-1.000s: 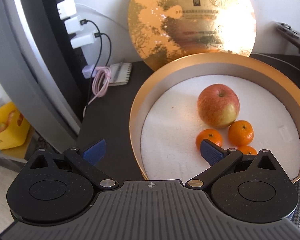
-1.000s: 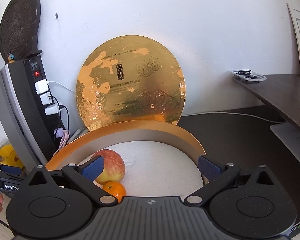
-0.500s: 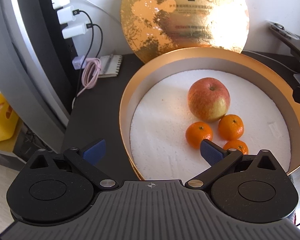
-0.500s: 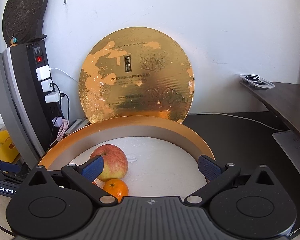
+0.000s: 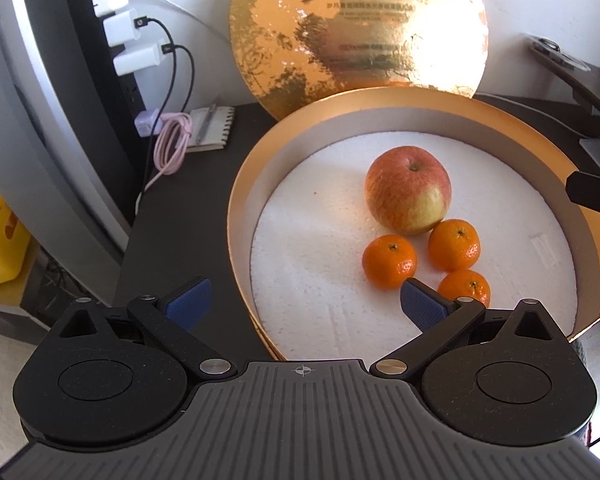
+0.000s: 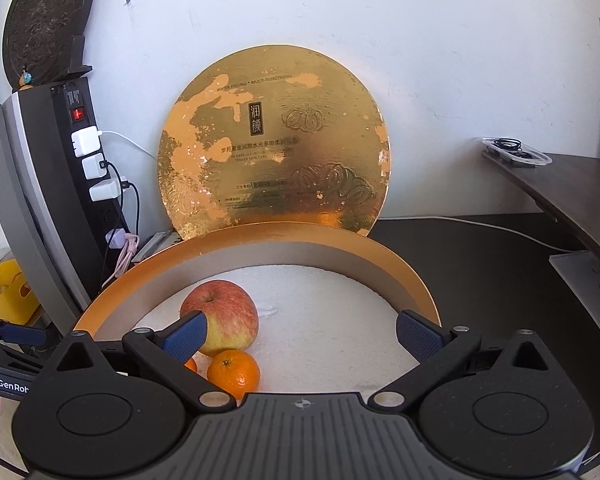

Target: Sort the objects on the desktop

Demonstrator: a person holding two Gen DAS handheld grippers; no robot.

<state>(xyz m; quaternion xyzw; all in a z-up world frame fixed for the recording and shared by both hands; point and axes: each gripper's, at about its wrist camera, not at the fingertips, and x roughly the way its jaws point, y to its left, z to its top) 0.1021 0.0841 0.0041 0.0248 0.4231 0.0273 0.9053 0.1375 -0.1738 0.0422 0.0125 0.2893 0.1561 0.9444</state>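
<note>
Claws come first in both views: the left claw point(image 5: 304, 304) has its two blue pads wide apart and holds nothing, and the right claw point(image 6: 300, 334) is spread the same way, also with nothing between the pads. Just beyond them lies a round gold box point(image 5: 240, 216) on the dark desk point(image 5: 188, 208), with a white foam floor inside. On the foam I count three mandarins point(image 5: 389, 261) and one apple point(image 5: 407, 190). The mandarins sit close together in front of the apple, and two of them touch it or nearly touch it. The nearest mandarin is partly covered by the right pad of the left claw. In the right wrist view only one mandarin point(image 6: 233, 374) is clear; a second is almost hidden behind the left pad. Behind the box, one gold lid point(image 6: 274, 160) leans upright against the wall. Further left, three white chargers point(image 5: 118, 26) are plugged into one black power strip point(image 6: 80, 148), whose top is cut off in the left wrist view.
</note>
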